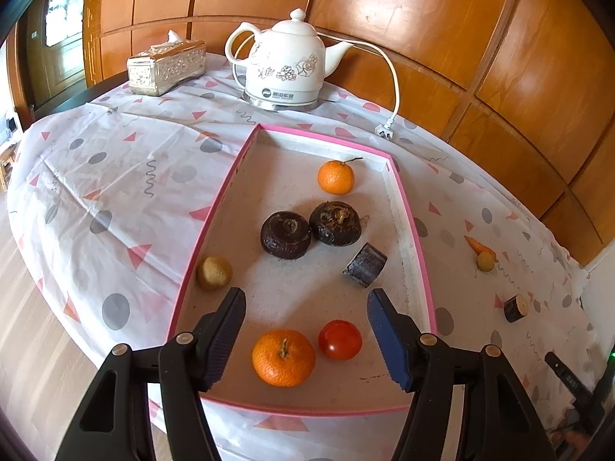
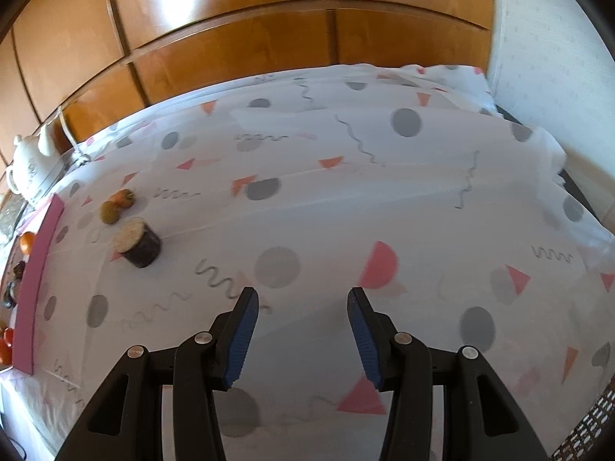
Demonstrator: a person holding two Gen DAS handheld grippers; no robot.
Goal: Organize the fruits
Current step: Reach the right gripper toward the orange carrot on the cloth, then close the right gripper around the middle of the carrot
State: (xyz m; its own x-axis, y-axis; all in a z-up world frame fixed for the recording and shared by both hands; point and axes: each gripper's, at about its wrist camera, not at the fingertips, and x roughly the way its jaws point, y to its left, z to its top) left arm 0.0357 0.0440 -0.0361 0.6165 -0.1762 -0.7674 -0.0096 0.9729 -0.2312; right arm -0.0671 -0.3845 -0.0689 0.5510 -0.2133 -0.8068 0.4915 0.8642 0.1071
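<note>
A pink-rimmed white tray [image 1: 413, 230] holds a small orange [image 1: 335, 176], two dark round fruits [image 1: 286, 234] [image 1: 335, 223], a dark cut stalk piece [image 1: 365, 264], a pale rough ball [image 1: 214, 272], a big orange [image 1: 283, 357] and a red tomato [image 1: 340, 339]. My left gripper [image 1: 306, 297] hovers open above the big orange and the tomato, gripping nothing. On the cloth to the right lie a carrot [image 1: 476, 245], a yellow fruit [image 1: 486, 261] and another stalk piece [image 1: 516, 308]. My right gripper [image 2: 303, 296] is open over bare cloth, right of that stalk piece [image 2: 139, 246].
A white electric kettle [image 1: 286, 65] with its cord and plug [image 1: 385, 130] stands behind the tray, a tissue box [image 1: 165, 67] to its left. Wooden wall panels run behind the round table. The patterned cloth [image 2: 346, 199] drapes over the table edge.
</note>
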